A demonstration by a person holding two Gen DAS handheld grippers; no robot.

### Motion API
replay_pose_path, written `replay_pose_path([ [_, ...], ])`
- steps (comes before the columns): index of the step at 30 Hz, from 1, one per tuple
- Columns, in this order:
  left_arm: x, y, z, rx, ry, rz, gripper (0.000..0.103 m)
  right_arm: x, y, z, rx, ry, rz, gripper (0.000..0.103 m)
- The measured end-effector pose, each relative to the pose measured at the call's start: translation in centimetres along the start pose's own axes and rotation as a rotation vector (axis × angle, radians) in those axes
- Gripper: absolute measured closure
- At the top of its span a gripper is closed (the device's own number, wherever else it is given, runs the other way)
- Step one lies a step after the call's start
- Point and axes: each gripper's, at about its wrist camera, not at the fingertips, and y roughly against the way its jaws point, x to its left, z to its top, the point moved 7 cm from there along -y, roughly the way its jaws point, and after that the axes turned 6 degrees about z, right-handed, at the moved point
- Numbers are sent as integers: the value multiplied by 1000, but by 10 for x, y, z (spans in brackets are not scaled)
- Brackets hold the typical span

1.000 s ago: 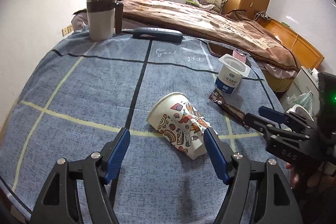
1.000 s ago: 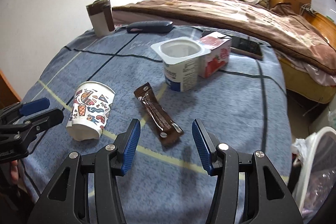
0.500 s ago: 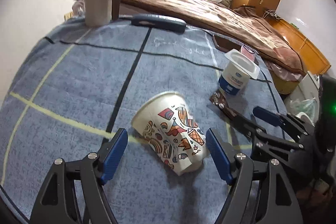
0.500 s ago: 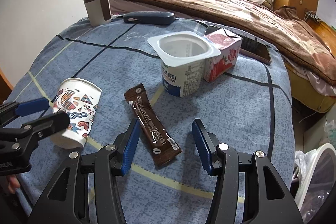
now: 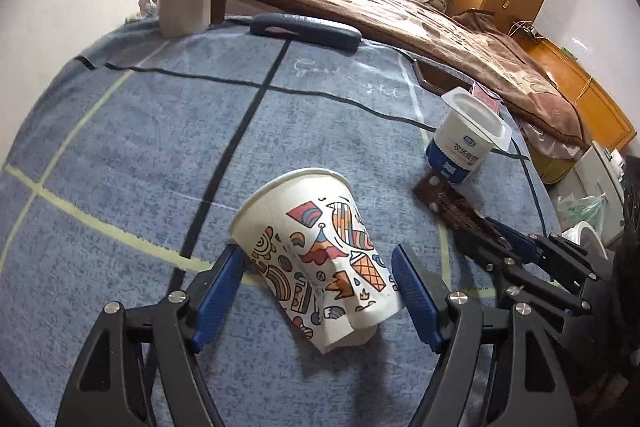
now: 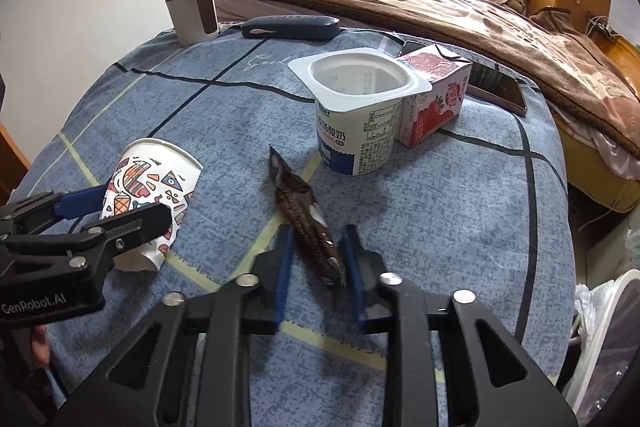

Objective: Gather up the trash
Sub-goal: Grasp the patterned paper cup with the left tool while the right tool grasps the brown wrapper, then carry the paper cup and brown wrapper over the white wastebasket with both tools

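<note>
- Right wrist view: your right gripper tilts down at the blanket, jaws just closed onto the brown wrapper, near the yogurt cup.
- Your left gripper has edged forward; its spread jaws now flank the tipped paper cup left of the wrapper.

A patterned paper cup lies on its side between the left gripper fingers, while a crumpled brown wrapper sits pinched between the right gripper fingers.

phone partly hidden (perhaps), bin cropped
</note>
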Motion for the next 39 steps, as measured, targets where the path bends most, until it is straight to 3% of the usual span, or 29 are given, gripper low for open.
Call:
replay_pose_path([
  [8,-1,1,1,-14,-13,-21,42,-1,4,-3,-8,-21,5,90],
  [14,-4,0,3,-17,-36,-29,38,-3,5,-4,-15,-35,3,90],
  [15,-4,-2,4,-12,-35,-23,34,-3,5,-4,-16,-37,3,90],
  [20,-5,-9,4,-15,-71,29,33,-3,5,-4,-18,-40,9,90],
  [28,-5,0,5,-54,-76,35,53,-1,11,-4,-34,-49,8,90],
  [39,-9,24,1,-100,-86,4,54,-1,27,-9,-79,-85,13,91],
])
